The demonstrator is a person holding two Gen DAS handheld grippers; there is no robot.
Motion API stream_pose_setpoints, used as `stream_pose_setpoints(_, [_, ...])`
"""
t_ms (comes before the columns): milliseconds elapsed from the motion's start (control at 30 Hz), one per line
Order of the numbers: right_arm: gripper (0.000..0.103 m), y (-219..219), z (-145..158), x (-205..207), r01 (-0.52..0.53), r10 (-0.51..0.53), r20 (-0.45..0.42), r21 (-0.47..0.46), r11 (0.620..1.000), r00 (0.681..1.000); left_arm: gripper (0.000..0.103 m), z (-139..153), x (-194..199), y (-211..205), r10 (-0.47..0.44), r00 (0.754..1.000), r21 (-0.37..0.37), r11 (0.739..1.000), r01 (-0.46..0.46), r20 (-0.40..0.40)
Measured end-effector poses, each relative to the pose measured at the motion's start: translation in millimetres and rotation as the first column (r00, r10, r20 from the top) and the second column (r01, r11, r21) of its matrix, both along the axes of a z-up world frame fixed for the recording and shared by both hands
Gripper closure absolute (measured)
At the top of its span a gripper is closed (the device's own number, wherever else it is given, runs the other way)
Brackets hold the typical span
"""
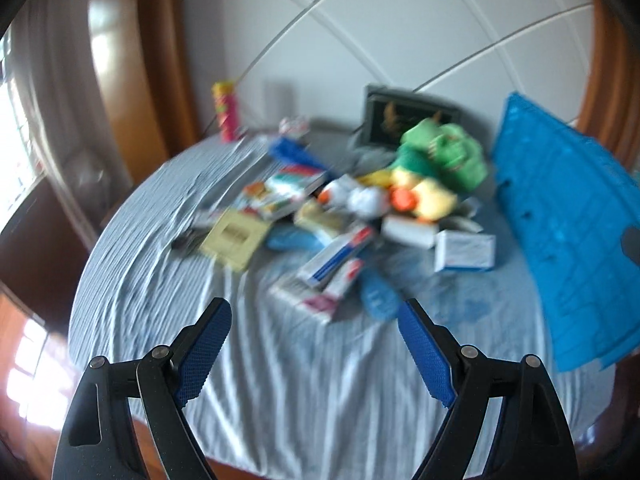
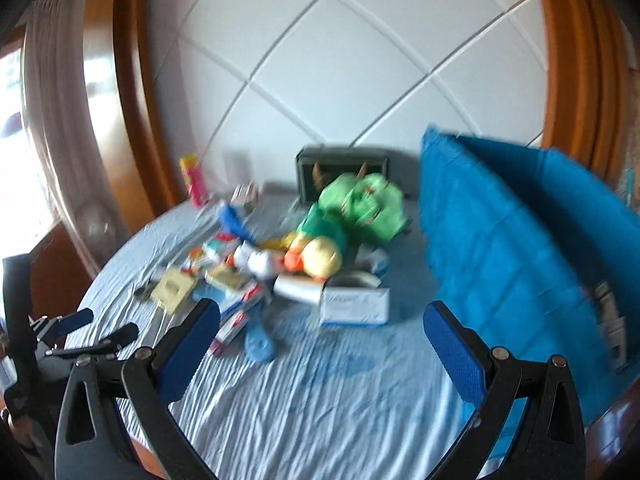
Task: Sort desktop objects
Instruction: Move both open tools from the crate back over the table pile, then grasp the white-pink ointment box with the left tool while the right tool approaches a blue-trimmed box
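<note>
Both the left gripper [image 1: 316, 310] and the right gripper [image 2: 322, 312] hang with jaws spread wide and nothing between them, above the striped tablecloth [image 1: 168, 280], while the blurred heap of desktop objects [image 1: 340, 216] lies well ahead toward twelve o'clock and the blue basket [image 2: 516, 248] stands at two o'clock.

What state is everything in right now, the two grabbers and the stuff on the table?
Left hand-held gripper: open, empty.
Right hand-held gripper: open, empty.
Blue basket: tilted, at the table's right.
Green plush toy: lying on the pile.
White box: resting flat on the cloth.
</note>
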State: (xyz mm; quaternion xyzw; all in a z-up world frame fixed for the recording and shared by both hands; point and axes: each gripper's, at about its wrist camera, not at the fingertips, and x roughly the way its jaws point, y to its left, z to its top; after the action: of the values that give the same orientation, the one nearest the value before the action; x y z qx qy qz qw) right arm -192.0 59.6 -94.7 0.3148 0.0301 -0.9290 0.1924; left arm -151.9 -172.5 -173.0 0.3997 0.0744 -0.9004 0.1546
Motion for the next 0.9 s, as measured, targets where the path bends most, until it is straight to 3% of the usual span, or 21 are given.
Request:
stream_pose_setpoints(400, [0.000,-52,-90,-39,-0.098,0.079,0.181,0.098,0.990,0.980,0.017,-75,-20,-57,0.101,0.975,0.059,0.992,-0.114,0.197])
stream_pose_setpoints(900, [0.000,-30,-183,-115,-0.105,0.063,0.384,0.090,0.990,0.921,0.017,-154,-67,-66,0.153,0.916,0.080,0.977,-0.196,0.370])
